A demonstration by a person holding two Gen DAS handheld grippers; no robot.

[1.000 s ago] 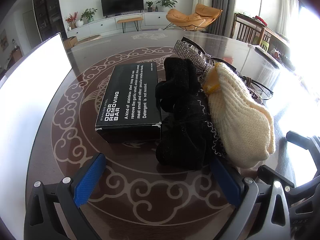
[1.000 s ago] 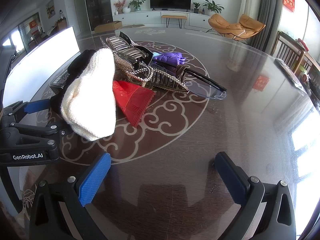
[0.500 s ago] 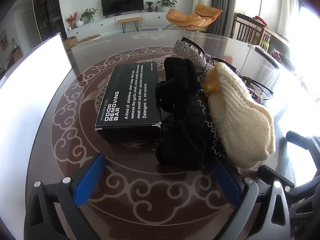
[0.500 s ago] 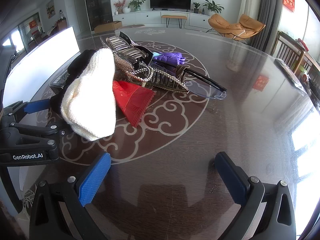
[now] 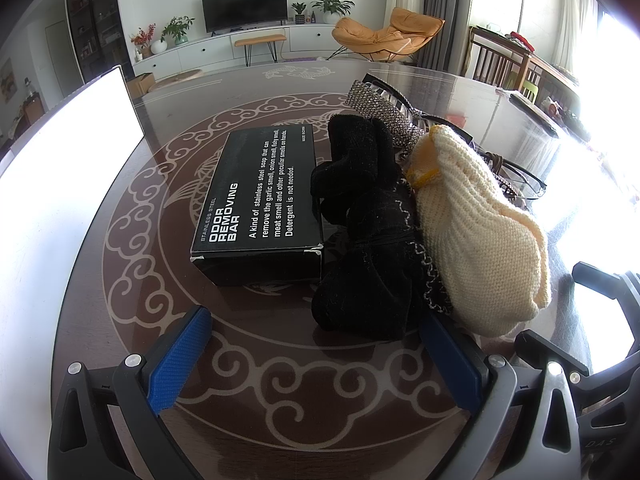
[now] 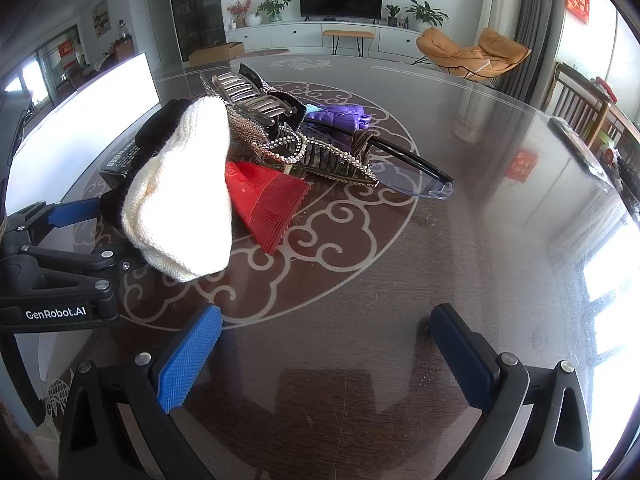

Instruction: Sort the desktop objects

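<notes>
A pile lies on the round glass table [image 6: 440,280]. In the left wrist view a black box [image 5: 260,200] lettered "Odor Removing Bar" lies left of a black fabric bundle [image 5: 368,240] and a cream knit piece [image 5: 480,232]. My left gripper [image 5: 316,360] is open just in front of the black bundle, touching nothing. In the right wrist view the cream knit [image 6: 184,196] leans over a red packet [image 6: 268,200], rhinestone hair clips [image 6: 280,136], a purple item [image 6: 344,114] and black-framed glasses [image 6: 404,172]. My right gripper [image 6: 324,356] is open over bare table.
A bright white panel [image 5: 60,168] stands along the table's left edge. The left gripper body [image 6: 60,276] shows at the left of the right wrist view. A dark flat item [image 6: 580,152] lies at the table's far right.
</notes>
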